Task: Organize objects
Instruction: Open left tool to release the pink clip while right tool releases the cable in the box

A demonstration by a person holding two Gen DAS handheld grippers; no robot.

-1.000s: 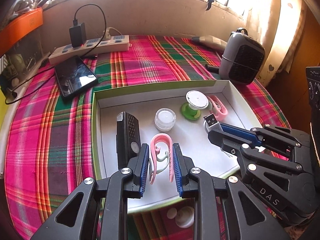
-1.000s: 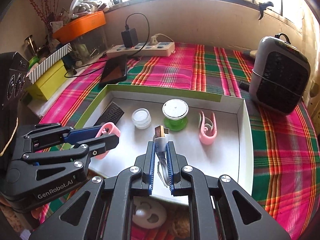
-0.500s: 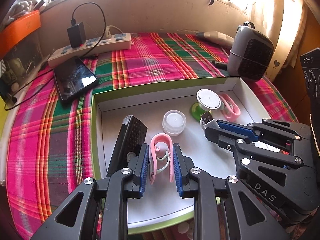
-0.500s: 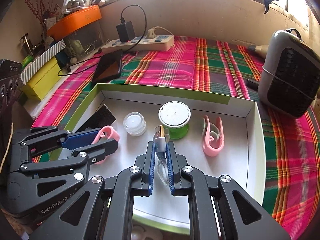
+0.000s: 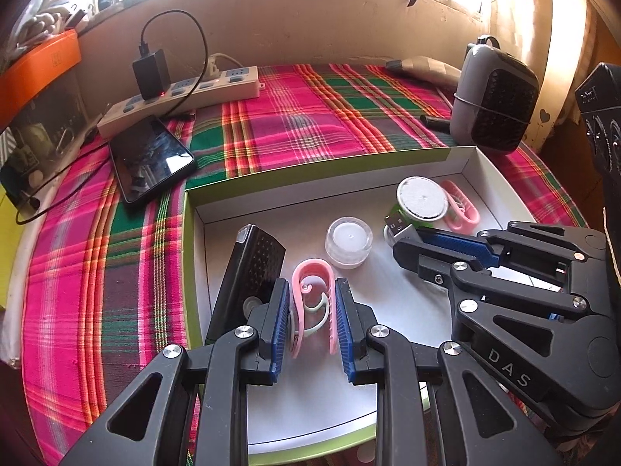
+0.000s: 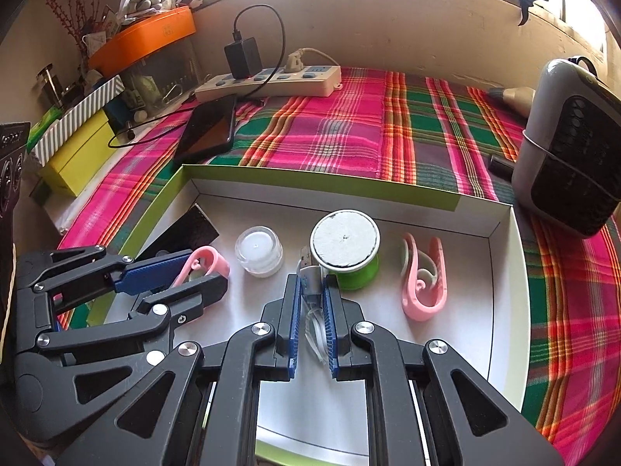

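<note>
Pink hair clip [image 5: 313, 303] sits pinched between the left claw [image 5: 312, 318] pads, low over the white box [image 5: 500, 190] floor, just right of a black perforated case [image 5: 248, 275]. From the right wrist, the right claw [image 6: 310, 310] is clamped on a USB adapter [image 6: 308, 272], touching the green-based spool [image 6: 345, 244]; a second pink clip [image 6: 425, 279] lies right.

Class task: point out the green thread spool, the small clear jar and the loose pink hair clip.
green thread spool [image 6: 344, 239], right wrist view, white top disc.
small clear jar [image 6: 259, 251], right wrist view, lid.
loose pink hair clip [image 6: 425, 283], right wrist view, middle.
</note>
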